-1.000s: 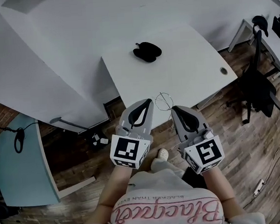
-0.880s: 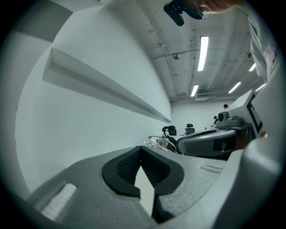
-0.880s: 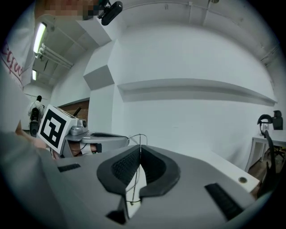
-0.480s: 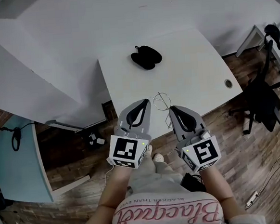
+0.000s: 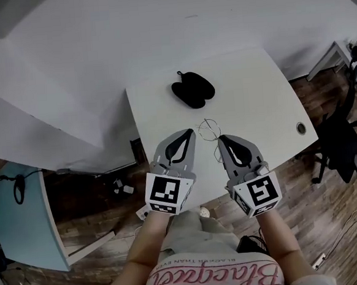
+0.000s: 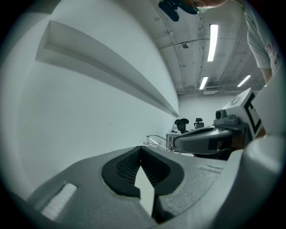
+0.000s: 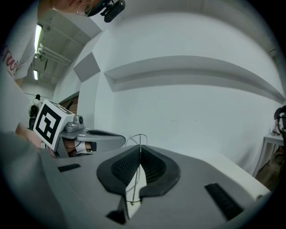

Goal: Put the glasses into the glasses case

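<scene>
The black glasses case (image 5: 193, 90) lies on the white table (image 5: 255, 96), toward its far side. The thin wire-framed glasses (image 5: 209, 130) hang over the table's near half, held by one temple arm (image 7: 133, 188) in my right gripper (image 5: 220, 138), which is shut on it. One round lens rim (image 7: 136, 139) sticks up past the jaw tips. My left gripper (image 5: 190, 131) sits just left of the glasses, shut with nothing between its jaws (image 6: 142, 151). The glasses (image 6: 157, 140) show beside the right gripper (image 6: 205, 139) in the left gripper view. The case lies well beyond both grippers.
A cable hole (image 5: 301, 128) sits near the table's right corner. A white wall runs behind the table. An office chair (image 5: 341, 138) stands on the wood floor at the right, and a pale blue desk (image 5: 22, 225) at the left.
Both grippers have come forward over the table's near edge, closer to the case. The right gripper still holds the glasses; the left stays shut and empty.
</scene>
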`<state>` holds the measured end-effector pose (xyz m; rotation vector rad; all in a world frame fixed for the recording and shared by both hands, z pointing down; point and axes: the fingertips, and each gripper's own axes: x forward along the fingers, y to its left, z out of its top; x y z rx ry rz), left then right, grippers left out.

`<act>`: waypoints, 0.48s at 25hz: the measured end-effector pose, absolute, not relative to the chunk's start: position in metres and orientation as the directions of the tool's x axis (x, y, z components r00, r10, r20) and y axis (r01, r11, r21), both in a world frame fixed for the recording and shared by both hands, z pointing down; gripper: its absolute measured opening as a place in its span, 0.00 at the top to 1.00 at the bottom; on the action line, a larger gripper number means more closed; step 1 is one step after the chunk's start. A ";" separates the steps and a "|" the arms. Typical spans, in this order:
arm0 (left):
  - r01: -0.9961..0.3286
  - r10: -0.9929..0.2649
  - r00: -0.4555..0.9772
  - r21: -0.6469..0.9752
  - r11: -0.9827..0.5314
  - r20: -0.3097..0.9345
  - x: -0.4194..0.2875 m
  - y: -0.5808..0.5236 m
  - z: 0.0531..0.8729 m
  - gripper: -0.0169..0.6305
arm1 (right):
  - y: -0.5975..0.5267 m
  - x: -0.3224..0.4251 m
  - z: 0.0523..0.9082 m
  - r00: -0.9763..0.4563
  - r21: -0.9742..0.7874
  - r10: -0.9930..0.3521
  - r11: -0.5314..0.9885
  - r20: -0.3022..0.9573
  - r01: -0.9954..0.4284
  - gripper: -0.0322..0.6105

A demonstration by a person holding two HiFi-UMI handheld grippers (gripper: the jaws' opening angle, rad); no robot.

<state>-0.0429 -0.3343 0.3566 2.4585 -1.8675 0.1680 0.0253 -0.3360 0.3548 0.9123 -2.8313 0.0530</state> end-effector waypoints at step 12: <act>-0.954 -0.943 0.291 -0.019 -0.298 0.163 -0.094 -0.440 0.404 0.97 | -0.466 -0.042 0.413 -0.772 0.031 -0.587 0.800 0.246 -0.599 0.93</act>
